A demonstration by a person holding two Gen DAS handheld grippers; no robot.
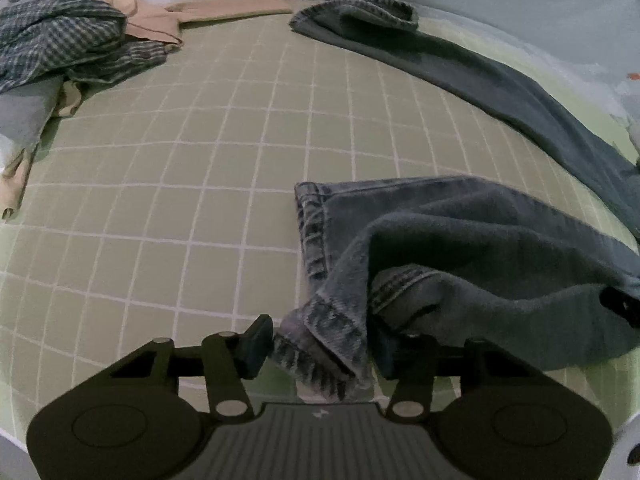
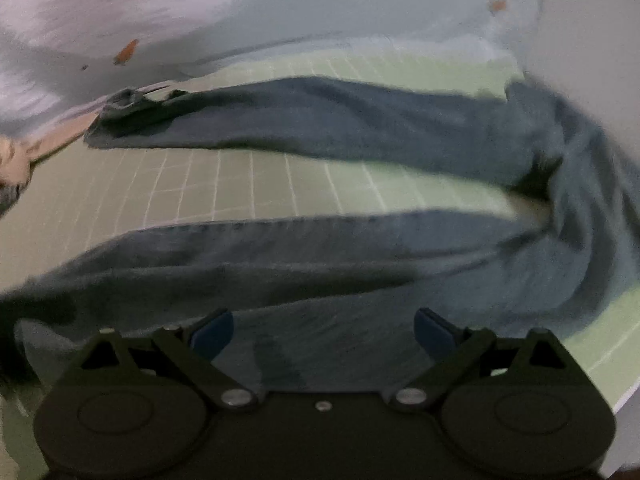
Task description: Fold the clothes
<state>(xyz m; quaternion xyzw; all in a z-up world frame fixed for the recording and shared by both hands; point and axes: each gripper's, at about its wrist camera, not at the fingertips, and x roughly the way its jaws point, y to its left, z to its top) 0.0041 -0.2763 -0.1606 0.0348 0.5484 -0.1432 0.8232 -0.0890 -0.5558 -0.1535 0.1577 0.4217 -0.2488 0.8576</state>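
Nearest the left wrist camera: left gripper, black, pads not fully together, hem of the jeans bunched between them. Left pad bare on its outer face; right pad mostly hidden behind denim. Whether the cloth is truly clamped or only lying in the gap: cannot tell. Hem cuff faded and frayed-looking, hanging down toward the gripper body. That leg draped in a fold just beyond the fingers, resting on the green grid mat.

Farther off, second leg running diagonally from upper middle to the right edge, its cuff turned over at the far end. At upper left, a heap: checked shirt over a tan garment, with a grey cloth beside them at the mat's left edge. Pale sheet beyond the mat.

From the right wrist camera, blurred: right gripper with fingers spread wide apart, blue pads showing, nothing between them. Hovering over or resting on denim: cannot tell which. Both legs stretched leftward across the mat, joining at the right near a white wall or edge. Strip of bare grid between the legs. Far cuff crumpled at upper left, tan garment just beside it. Wrinkled pale sheet behind, with small orange marks on it.
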